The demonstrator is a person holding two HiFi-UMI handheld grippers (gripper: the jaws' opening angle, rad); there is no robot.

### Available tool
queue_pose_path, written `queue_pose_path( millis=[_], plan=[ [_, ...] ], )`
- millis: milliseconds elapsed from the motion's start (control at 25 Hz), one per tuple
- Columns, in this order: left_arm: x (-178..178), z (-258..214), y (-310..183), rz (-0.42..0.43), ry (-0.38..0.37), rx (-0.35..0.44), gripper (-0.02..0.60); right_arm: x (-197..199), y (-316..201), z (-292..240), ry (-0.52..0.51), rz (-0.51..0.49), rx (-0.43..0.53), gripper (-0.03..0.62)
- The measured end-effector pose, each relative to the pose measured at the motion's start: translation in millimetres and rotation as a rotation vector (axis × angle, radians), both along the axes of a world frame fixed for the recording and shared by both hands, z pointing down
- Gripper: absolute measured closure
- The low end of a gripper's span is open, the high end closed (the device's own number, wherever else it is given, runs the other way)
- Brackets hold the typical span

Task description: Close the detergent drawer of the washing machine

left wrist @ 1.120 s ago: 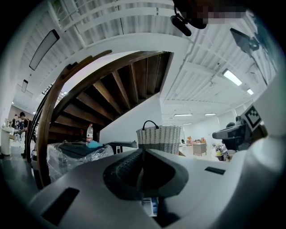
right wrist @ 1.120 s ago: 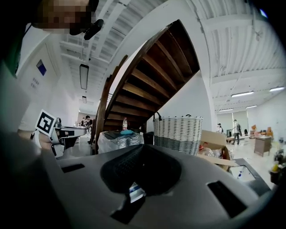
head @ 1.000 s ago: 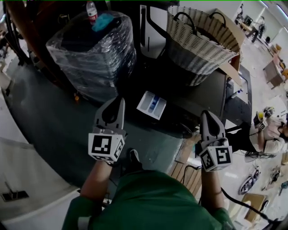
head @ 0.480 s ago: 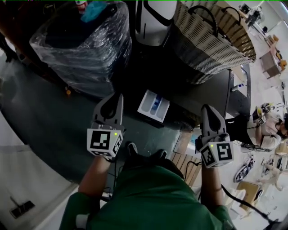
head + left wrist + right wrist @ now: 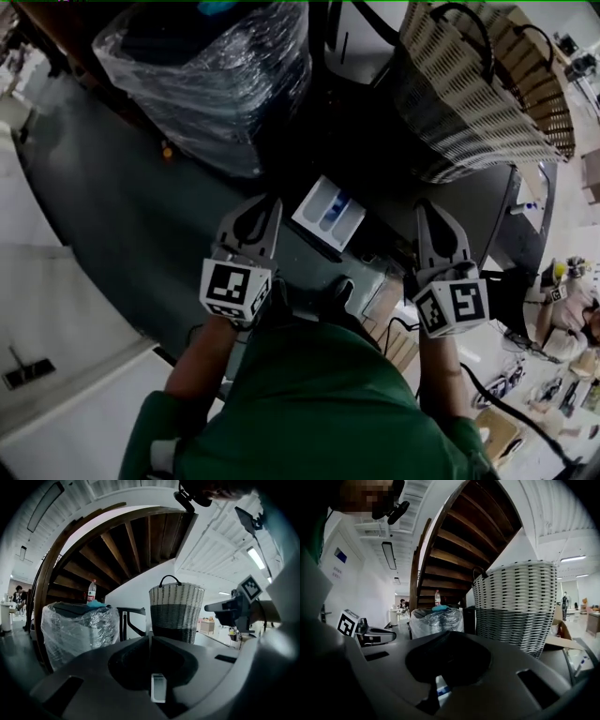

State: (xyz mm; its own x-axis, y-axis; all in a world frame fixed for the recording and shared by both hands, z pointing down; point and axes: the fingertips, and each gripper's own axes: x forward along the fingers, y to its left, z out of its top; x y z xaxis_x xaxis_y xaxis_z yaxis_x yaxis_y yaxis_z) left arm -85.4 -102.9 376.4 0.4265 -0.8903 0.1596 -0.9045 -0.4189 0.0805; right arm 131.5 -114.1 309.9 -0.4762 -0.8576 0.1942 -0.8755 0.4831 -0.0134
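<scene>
The detergent drawer (image 5: 327, 214), white with a blue insert, stands pulled out of the dark washing machine (image 5: 441, 202) in the head view. My left gripper (image 5: 266, 205) hovers just left of the drawer, jaws together and holding nothing. My right gripper (image 5: 427, 210) is held over the machine's front, right of the drawer, also shut and empty. In the left gripper view the jaws (image 5: 150, 640) meet along a seam, with a white sliver showing in the gap below them. A white and blue piece, likely the drawer (image 5: 440, 689), shows under the right gripper (image 5: 449, 635) in its own view.
A woven laundry basket (image 5: 483, 89) sits on top of the machine. A plastic-wrapped bulky load (image 5: 211, 75) stands to the left, under a wooden staircase (image 5: 122, 541). A person (image 5: 567, 314) sits at the far right, with cables (image 5: 506, 384) on the floor.
The view has shifted forward and down. Both grippers are nearer the machine, and the left one has closed in on the drawer's left side. The drawer stays out.
</scene>
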Motion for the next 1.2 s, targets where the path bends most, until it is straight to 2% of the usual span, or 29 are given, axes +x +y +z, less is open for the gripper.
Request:
queue_pose_path(
  millis=[200,400,680,1200],
  plan=[
    [23.3,36.0,13.9,-0.025,-0.070,-0.040,0.545,10.4,-17.5,18.1,-0.031,-0.065,-0.050,0.574],
    [30.3,83.5,31.2,-0.018,-0.117,-0.126,0.545,11.7,-18.8,36.3,-0.024,-0.090,-0.093,0.574],
    [39.1,149.0,52.4,0.047,-0.154,-0.248,0.545,4.9,-10.5,40.1,0.014,-0.084,-0.104,0.574],
    [63.9,234.0,72.0,0.204,-0.218,-0.382,0.545,14.6,11.3,45.6,0.058,0.002,-0.125,0.574]
  ],
)
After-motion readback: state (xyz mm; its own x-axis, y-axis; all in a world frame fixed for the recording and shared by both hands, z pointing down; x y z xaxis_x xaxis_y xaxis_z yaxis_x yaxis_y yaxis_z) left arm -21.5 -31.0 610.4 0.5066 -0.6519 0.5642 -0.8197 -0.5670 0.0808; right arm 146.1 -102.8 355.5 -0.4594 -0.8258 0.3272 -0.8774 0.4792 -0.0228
